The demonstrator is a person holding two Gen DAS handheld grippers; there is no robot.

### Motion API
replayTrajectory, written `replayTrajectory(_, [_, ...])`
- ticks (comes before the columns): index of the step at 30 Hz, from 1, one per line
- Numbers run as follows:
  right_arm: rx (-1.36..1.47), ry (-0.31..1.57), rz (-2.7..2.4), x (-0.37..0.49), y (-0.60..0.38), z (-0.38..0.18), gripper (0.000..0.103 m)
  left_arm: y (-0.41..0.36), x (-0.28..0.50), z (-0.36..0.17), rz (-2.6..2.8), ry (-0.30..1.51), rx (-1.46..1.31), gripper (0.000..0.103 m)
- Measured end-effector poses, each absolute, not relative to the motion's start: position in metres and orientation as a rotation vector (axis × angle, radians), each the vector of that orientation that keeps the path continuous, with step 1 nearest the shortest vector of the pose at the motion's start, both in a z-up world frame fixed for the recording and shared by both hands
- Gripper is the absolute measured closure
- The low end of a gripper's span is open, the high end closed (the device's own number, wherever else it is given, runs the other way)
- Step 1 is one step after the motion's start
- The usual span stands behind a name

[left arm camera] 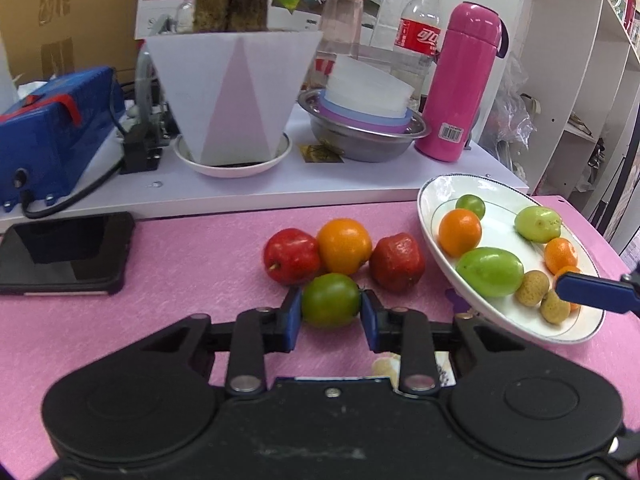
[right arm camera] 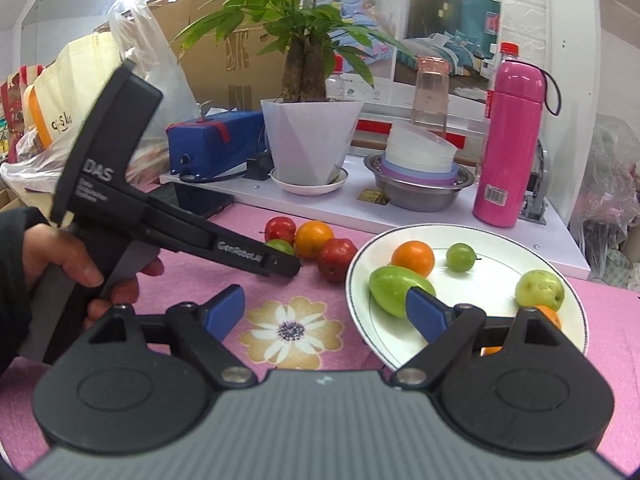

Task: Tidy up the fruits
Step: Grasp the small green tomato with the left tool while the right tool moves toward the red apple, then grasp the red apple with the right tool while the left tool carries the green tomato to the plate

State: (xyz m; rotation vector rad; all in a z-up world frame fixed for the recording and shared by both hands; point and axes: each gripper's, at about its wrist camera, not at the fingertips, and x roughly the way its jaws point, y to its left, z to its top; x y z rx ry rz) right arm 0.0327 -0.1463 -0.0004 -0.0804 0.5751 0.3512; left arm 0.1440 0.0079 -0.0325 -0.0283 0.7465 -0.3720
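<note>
Left tool (left arm camera: 331,312): clamped on a round green fruit (left arm camera: 330,300) that rests on the pink counter (left arm camera: 192,264); both blue pads are pressed against its sides.
Right tool (right arm camera: 326,312): jaws held wide apart, nothing between them; the right pad is over the near rim of the white plate (right arm camera: 472,236).
Loose fruit: two red apples (left arm camera: 291,256) and an orange (left arm camera: 344,246) are grouped just behind the gripped green fruit, near the middle of the counter.
Plate contents: oranges, green fruits and small tan fruits are gathered on the plate, toward the counter's right edge.
Seen only from the left wrist: the pad contact on the green fruit, a black phone (left arm camera: 64,254) by the counter's left edge, and the small tan fruits (left arm camera: 532,288).
Seen only from the right wrist: a hand (right arm camera: 80,264) wrapped around the left tool's handle, a flower print (right arm camera: 294,330) on the counter, and the plant's leaves (right arm camera: 288,4).
Both views: a white plant pot (left arm camera: 236,96) and a pink flask (left arm camera: 464,80) are stood on the raised white board along the counter's far edge.
</note>
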Motion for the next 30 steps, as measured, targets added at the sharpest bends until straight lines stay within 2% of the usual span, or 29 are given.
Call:
replayTrajectory(4, [-0.126,0.575,0.384,0.042,-0.133,-0.001,0.018,0.027,0.127,-0.027,-0.327,0.739,-0.033,0.072])
replayTrajectory(9, [-0.159,0.571,0.432,0.064,-0.115,-0.002,0.030,0.047,0.111,-0.024,-0.260,0.734,-0.017,0.072])
replayTrajectory(26, [-0.403,0.611,0.596,0.160,-0.052,-0.021,0.057,0.084,0.099,-0.020,-0.206,0.708,-0.040,0.072])
replayTrajectory(30, [-0.456,0.644,0.598,0.166,-0.048,-0.031,0.058,0.089,0.104,-0.022,-0.208,0.711,-0.046,0.072])
